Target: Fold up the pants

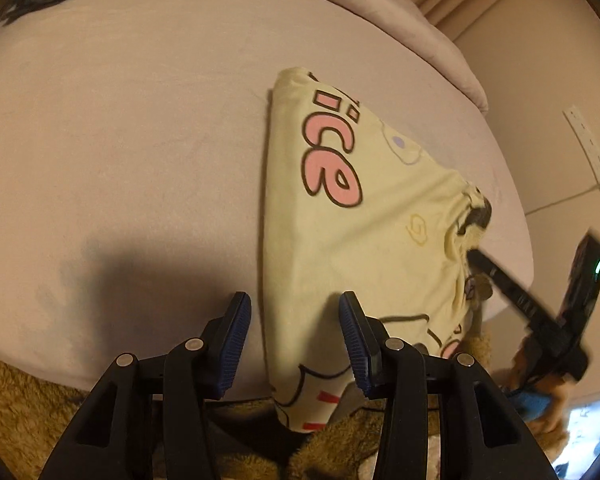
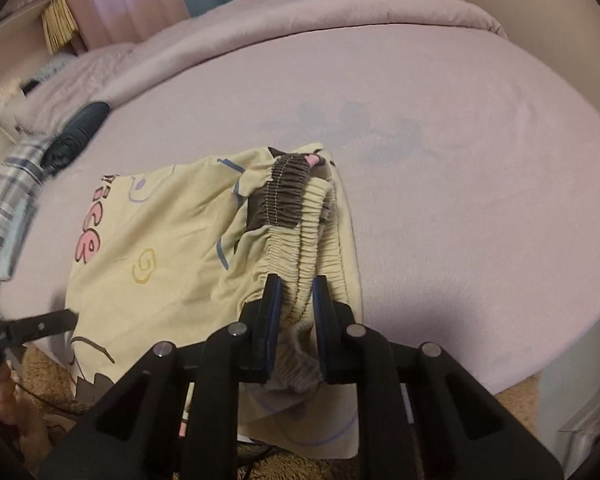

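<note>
Pants (image 2: 160, 256) on bed (image 2: 440, 160), ahead of both tools | right tool (image 2: 294, 292) clamps waistband (image 2: 300, 232) | left tool (image 1: 296, 320) spread, empty, straddling hem edge | advice: grip hem, lift both ends together.

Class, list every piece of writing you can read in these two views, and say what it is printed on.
"ice": pink bubble letters outlined in dark, on the yellow pants; any earlier letter is hidden in the fold.
Right wrist view: the same pink lettering is too blurred to read.
Nothing else is legible.
</note>
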A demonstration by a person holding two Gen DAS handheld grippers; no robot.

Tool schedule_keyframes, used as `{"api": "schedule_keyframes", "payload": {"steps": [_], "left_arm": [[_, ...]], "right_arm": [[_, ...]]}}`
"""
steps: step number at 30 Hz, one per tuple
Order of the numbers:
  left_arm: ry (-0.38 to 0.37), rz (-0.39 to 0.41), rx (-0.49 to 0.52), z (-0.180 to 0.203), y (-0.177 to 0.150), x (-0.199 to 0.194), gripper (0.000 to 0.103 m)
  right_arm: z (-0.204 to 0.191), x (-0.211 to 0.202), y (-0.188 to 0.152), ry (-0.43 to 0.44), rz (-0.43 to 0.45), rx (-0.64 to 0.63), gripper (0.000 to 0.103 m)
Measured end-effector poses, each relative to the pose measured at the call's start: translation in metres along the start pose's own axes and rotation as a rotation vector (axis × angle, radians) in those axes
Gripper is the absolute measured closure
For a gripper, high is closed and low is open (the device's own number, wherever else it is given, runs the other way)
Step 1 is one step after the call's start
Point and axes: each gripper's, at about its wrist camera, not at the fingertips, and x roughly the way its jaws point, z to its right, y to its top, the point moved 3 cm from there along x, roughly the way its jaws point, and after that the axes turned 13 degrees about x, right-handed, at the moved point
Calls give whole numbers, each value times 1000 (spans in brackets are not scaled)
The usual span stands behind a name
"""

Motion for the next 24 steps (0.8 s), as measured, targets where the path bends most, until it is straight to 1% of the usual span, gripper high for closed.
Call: {"api": "schedule_keyframes", "payload": {"steps": [1, 2, 3, 4, 5, 6, 7, 9, 10, 11, 13, 14, 15, 17, 18, 19, 20, 22, 24], "left_arm": [[5, 0, 2, -1, -2, -2, 59], [7, 1, -3, -2, -5, -2, 59], [5, 5, -8, -2, -7, -2, 59], [0, 10, -14, -2, -9, -3, 59], [-2, 14, -17, -3, -11, -3, 59], [2, 21, -18, -2, -12, -1, 59], [9, 27, -20, -2, -14, 0, 59], [6, 39, -27, -6, -15, -2, 61], [-1, 44, -29, -5, -16, -1, 68], [-11, 43, -28, -4, -17, 0, 73], [-22, 47, -35, -5, -23, 0, 75], [-25, 49, -39, -5, -24, 0, 80], [-28, 48, -40, -4, -23, 1, 83], [-31, 52, -32, -3, -24, 0, 91], [-33, 55, -29, -2, -24, -1, 93], [-32, 61, -25, -5, -28, -7, 96], [-24, 70, -29, -6, -30, -11, 98], [-31, 91, -27, -7, -32, -18, 98], [-34, 107, -14, -5, -34, -26, 98]], "right_arm": [[-10, -2, 4, -3, -2, -10, 78], [-22, -8, 11, 25, 6, -31, 65], [-35, -12, 19, 70, 12, -58, 56], [-53, -16, 26, 124, 6, -97, 37], [-70, -19, 31, 175, 0, -134, 31], [-86, -19, 36, 219, -6, -172, 31], [-107, -16, 41, 255, -22, -215, 33], [-137, -5, 46, 290, -45, -264, 33], [-153, 6, 49, 308, -65, -287, 33], [-164, 16, 50, 316, -87, -297, 33], [-186, 43, 51, 323, -147, -316, 34], [-196, 59, 49, 312, -178, -328, 37], [-199, 67, 44, 292, -196, -341, 38], [-205, 82, 37, 262, -210, -369, 47], [-206, 86, 34, 253, -214, -379, 53], [-208, 92, 31, 242, -220, -392, 71], [-209, 95, 30, 238, -229, -396, 84], [-207, 92, 33, 253, -217, -374, 89], [-207, 85, 39, 283, -192, -365, 90]]}}
